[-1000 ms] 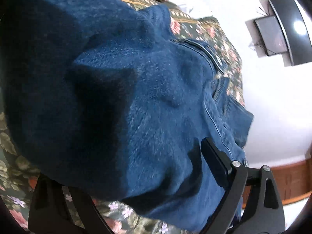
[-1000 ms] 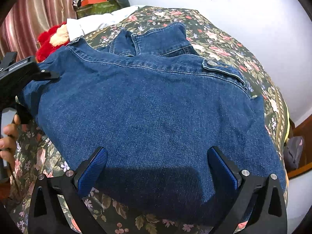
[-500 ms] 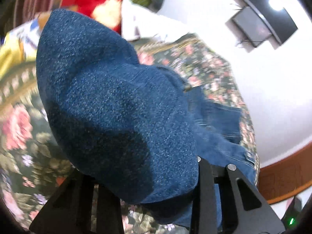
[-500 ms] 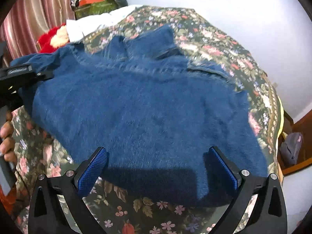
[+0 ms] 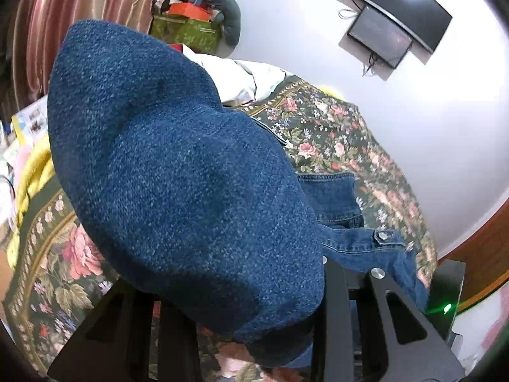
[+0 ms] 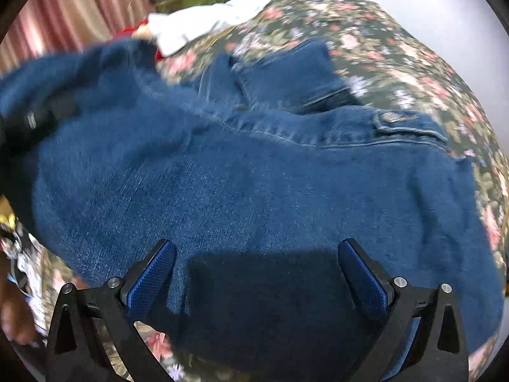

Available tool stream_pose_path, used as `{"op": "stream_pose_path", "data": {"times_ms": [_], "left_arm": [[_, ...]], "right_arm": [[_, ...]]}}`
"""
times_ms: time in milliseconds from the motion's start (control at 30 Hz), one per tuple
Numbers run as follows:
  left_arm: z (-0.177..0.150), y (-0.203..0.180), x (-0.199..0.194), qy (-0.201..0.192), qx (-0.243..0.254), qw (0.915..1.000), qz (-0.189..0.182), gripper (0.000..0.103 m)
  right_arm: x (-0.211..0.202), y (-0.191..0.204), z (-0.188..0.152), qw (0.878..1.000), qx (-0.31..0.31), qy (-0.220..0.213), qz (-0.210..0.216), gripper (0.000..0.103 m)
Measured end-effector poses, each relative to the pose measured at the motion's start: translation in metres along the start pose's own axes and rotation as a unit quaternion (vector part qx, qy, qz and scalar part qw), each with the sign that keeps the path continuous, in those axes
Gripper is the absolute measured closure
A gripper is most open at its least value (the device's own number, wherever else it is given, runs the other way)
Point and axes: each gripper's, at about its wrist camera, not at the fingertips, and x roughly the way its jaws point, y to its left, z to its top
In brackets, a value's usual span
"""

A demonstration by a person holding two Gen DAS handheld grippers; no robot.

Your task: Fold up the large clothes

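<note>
Denim jacket (image 6: 254, 175) lies on the floral bed (image 6: 397, 47), collar away from the right tongs (image 6: 257, 270), which hang wide open over its hem. Left tongs (image 5: 254, 312) clamp a lifted sleeve bunch; fold likely goes across toward the right tongs.

We see a blue denim jacket (image 6: 254, 184) spread across the floral bedspread (image 6: 397, 47), collar toward the white pillow (image 6: 197, 25), one side lifted up.
</note>
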Motion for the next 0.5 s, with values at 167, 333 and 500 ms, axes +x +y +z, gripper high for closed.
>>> {"op": "stream_pose_path", "data": {"times_ms": [167,333,500], "left_arm": [[-0.001,-0.022,-0.002,-0.022,0.047,0.9986,0.008,0.071],[0.001,-0.069,-0.014,-0.054,0.128,0.9903,-0.002,0.071],[-0.020,-0.148,-0.024,-0.074,0.267,0.9606,-0.027,0.071]], "right_arm": [[-0.007,-0.006,-0.001,1.000,-0.008,0.012,0.023,0.000],[-0.065,-0.045,-0.021,0.998,0.038,-0.030,0.037,0.001],[-0.147,-0.117,-0.063,0.989,0.109,-0.096,-0.029,0.001]]}}
